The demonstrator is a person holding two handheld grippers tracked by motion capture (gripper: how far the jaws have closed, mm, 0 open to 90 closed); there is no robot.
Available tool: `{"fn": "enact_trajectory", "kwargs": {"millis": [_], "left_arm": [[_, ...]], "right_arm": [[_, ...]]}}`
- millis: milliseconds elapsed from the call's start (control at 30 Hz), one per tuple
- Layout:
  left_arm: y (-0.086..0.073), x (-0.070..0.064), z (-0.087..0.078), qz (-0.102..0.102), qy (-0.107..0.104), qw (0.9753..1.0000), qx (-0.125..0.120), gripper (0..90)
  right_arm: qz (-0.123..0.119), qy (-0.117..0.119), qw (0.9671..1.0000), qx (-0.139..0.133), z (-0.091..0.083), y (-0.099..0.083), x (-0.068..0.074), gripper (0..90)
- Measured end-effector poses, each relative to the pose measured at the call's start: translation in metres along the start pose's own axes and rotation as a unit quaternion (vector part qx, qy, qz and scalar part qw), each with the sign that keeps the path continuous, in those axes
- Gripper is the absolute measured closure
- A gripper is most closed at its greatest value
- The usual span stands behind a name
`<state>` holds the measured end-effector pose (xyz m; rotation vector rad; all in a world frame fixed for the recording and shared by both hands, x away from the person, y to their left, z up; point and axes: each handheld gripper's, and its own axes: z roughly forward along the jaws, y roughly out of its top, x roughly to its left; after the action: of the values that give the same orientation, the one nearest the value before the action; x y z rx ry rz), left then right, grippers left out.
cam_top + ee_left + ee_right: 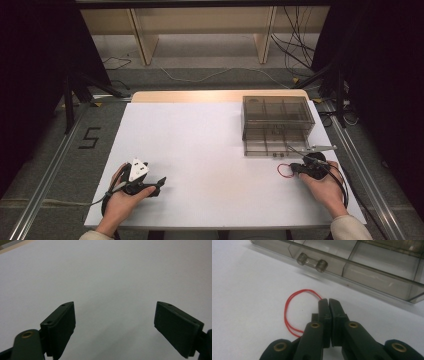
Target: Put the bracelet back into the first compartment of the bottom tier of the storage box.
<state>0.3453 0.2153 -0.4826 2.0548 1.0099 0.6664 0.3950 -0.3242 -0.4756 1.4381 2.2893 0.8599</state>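
White sheeting covers the table (210, 150), where the smoky plastic drawer box (277, 116) sits at its far right with one drawer (272, 145) pulled out, the right gripper (328, 302) pinching a red wire loop (289, 312) just before it, the left gripper (113, 317) gaping wide, well apart.

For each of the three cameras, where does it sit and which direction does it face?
High view: above the person's side, facing forward and down on the white table; both forearms, the left claw and right claw show.
Left gripper view: rides the left claw, looking along its wide-apart jaws at bare table.
Right gripper view: rides the right claw, jaws closed on a red wire loop, facing the clear drawer box.
Shared: the high and right gripper views both show the loop and box.
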Motion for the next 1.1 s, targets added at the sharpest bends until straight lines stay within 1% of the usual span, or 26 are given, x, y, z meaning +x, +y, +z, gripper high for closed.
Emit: {"fn": "enact_trajectory", "kwargs": {"millis": [67,200,400,800,1100], "left_arm": [[0.000,0.000,0.000,0.000,0.001,1.0000,0.000,17.1],[0.000,0.000,0.000,0.000,0.001,1.0000,0.000,17.0],[0.000,0.000,0.000,-0.001,0.001,1.0000,-0.001,17.1],[0.000,-0.001,0.001,-0.003,0.001,1.0000,-0.001,17.1],[0.000,0.000,0.001,-0.001,0.002,1.0000,0.000,17.1]], "right_arm": [[0.004,0.001,0.9999,-0.012,-0.003,0.001,0.000,90.0],[0.007,0.003,0.9996,-0.026,-0.006,0.002,0.000,90.0],[0.013,0.004,0.9993,-0.035,-0.008,0.003,0.001,90.0],[0.009,0.005,0.9980,-0.062,-0.013,0.006,0.003,90.0],[0.006,0.005,0.9972,-0.074,-0.016,0.008,0.004,90.0]]}}
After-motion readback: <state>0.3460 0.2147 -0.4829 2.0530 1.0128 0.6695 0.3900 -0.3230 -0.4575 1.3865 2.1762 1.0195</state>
